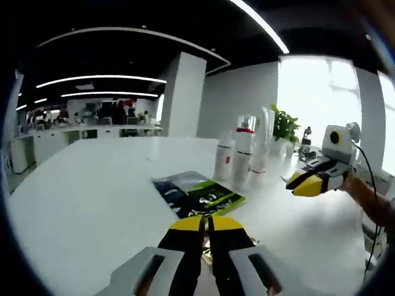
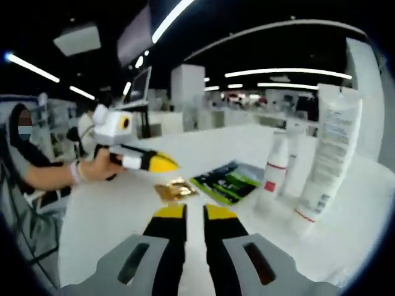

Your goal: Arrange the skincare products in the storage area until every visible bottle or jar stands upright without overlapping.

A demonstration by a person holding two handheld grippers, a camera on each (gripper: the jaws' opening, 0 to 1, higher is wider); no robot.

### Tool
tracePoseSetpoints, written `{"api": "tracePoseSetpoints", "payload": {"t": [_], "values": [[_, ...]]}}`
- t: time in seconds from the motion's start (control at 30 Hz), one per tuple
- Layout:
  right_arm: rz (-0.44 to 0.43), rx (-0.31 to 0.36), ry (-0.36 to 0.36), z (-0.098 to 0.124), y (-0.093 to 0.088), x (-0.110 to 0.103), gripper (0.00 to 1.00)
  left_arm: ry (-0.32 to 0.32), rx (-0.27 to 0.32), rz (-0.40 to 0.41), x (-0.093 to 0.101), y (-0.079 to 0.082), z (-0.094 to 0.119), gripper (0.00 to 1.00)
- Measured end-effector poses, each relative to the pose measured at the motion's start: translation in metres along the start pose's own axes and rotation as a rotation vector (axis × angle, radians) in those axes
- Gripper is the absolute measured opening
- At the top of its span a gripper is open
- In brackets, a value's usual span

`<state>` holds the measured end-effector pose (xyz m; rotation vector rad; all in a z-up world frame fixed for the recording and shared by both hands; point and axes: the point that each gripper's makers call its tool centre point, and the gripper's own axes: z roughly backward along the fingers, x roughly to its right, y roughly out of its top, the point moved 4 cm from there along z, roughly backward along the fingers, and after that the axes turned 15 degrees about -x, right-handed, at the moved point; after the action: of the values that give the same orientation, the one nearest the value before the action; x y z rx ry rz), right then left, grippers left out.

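Note:
Several white skincare bottles stand upright in a tight group on the white table (image 1: 92, 203). In the right gripper view, a bottle with a red label (image 2: 274, 171) is nearest, a second bottle (image 2: 296, 165) stands behind it, and a tall white tube (image 2: 330, 154) stands at the right. The left gripper view shows the same group, with a white bottle (image 1: 224, 160) beside a red-banded bottle (image 1: 245, 148). My left gripper (image 1: 205, 223) is shut and empty, short of the group. My right gripper (image 2: 194, 214) is also shut on nothing. Each gripper appears in the other's view (image 2: 162, 163) (image 1: 303, 184).
A flat green and black packet (image 1: 199, 193) (image 2: 226, 181) lies on the table in front of the bottles, and a small gold sachet (image 2: 176, 189) lies next to it. A potted plant (image 1: 284, 123) stands behind the bottles. Desks and people fill the room beyond.

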<state>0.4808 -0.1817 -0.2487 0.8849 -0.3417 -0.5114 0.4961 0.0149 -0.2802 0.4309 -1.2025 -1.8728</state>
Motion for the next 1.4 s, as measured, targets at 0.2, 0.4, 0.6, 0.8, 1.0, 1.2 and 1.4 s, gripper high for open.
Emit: {"api": "tracePoseSetpoints", "payload": {"t": [0.2,0.4,0.6,0.8,1.0,1.2,1.4], "values": [[-0.035,-0.239,-0.058,0.034,-0.025,0.049,0.29,-0.02,-0.001,-0.084,0.006,0.002,-0.009,0.04],[-0.115,-0.452,-0.053,0.056,-0.047,0.088,0.49,-0.068,0.051,-0.084,0.009,0.011,-0.008,0.04],[-0.189,-0.74,-0.011,0.065,-0.081,0.095,0.62,-0.078,0.078,-0.052,0.005,0.015,-0.005,0.04],[-0.209,-0.869,-0.045,0.064,-0.099,0.119,0.68,-0.088,0.096,-0.051,0.008,0.017,-0.003,0.04],[-0.222,-0.917,-0.051,0.064,-0.109,0.111,0.58,-0.09,0.093,-0.06,0.011,0.017,-0.004,0.04],[-0.249,-0.946,-0.076,0.071,-0.108,0.102,0.53,-0.096,0.096,-0.042,0.01,0.017,-0.003,0.04],[-0.279,-1.018,-0.074,0.079,-0.113,0.089,0.38,-0.106,0.107,-0.006,0.008,0.017,-0.001,0.04]]}}
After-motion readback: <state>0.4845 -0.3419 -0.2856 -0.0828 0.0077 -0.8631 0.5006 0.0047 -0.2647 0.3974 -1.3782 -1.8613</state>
